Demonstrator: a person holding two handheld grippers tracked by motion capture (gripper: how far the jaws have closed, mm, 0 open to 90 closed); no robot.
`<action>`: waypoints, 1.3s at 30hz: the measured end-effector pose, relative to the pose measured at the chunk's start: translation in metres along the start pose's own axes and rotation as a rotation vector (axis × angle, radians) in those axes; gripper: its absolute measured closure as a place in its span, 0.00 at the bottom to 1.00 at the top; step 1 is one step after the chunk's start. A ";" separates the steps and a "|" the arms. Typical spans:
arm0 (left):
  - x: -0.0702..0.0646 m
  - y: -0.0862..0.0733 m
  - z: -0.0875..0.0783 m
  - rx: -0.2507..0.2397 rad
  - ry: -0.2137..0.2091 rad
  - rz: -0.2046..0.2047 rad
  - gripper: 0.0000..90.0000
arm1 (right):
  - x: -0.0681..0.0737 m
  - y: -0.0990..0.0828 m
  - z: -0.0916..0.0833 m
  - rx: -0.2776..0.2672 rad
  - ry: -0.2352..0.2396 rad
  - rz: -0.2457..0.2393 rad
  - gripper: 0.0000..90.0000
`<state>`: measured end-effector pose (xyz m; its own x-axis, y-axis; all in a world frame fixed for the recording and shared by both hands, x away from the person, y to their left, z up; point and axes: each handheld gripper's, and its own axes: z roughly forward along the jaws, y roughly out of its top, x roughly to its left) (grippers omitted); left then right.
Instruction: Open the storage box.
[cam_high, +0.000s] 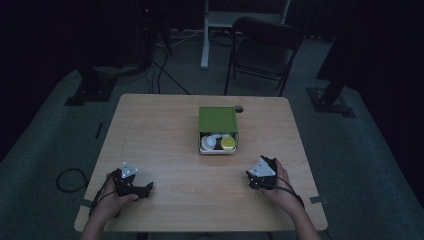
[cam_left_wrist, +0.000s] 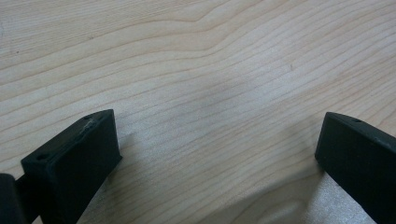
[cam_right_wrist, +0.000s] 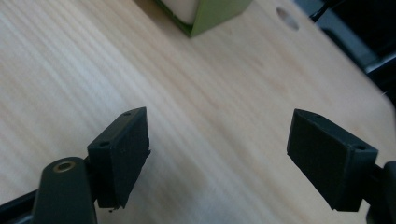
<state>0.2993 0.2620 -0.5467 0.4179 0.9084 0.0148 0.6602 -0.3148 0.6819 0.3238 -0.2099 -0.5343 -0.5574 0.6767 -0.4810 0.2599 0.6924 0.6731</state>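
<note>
A green box (cam_high: 218, 120) lies on the wooden table (cam_high: 160, 130), its open side facing me. Inside it I see a white jar (cam_high: 208, 143) and a yellow-lidded jar (cam_high: 228, 143). My left gripper (cam_high: 146, 189) rests near the front left of the table. In the left gripper view it (cam_left_wrist: 219, 149) stands open over bare wood with nothing between its jaws. My right gripper (cam_high: 250, 178) is at the front right, below and to the right of the box. In the right gripper view it (cam_right_wrist: 217, 149) is open and empty, with a corner of the green box (cam_right_wrist: 215, 14) ahead.
A round hole (cam_high: 239, 108) sits in the tabletop just beyond the box. Behind the table stand a dark folding chair (cam_high: 265, 50) and a white stand (cam_high: 205, 45). Cables (cam_high: 70, 180) lie on the floor at the left. The room is dim.
</note>
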 end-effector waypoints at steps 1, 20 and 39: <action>0.000 0.000 0.000 0.000 0.000 0.000 0.00 | 0.001 0.003 0.001 -0.003 -0.008 -0.021 0.24; 0.000 0.000 0.000 0.000 0.000 -0.001 0.00 | 0.038 0.046 0.012 -0.082 -0.123 -0.373 0.33; 0.000 0.000 0.000 0.000 0.000 -0.001 0.00 | 0.075 0.077 0.029 -0.141 -0.198 -0.639 0.49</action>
<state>0.2994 0.2620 -0.5467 0.4175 0.9086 0.0142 0.6604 -0.3141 0.6821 0.3248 -0.0986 -0.5349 -0.4085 0.1880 -0.8932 -0.1854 0.9411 0.2829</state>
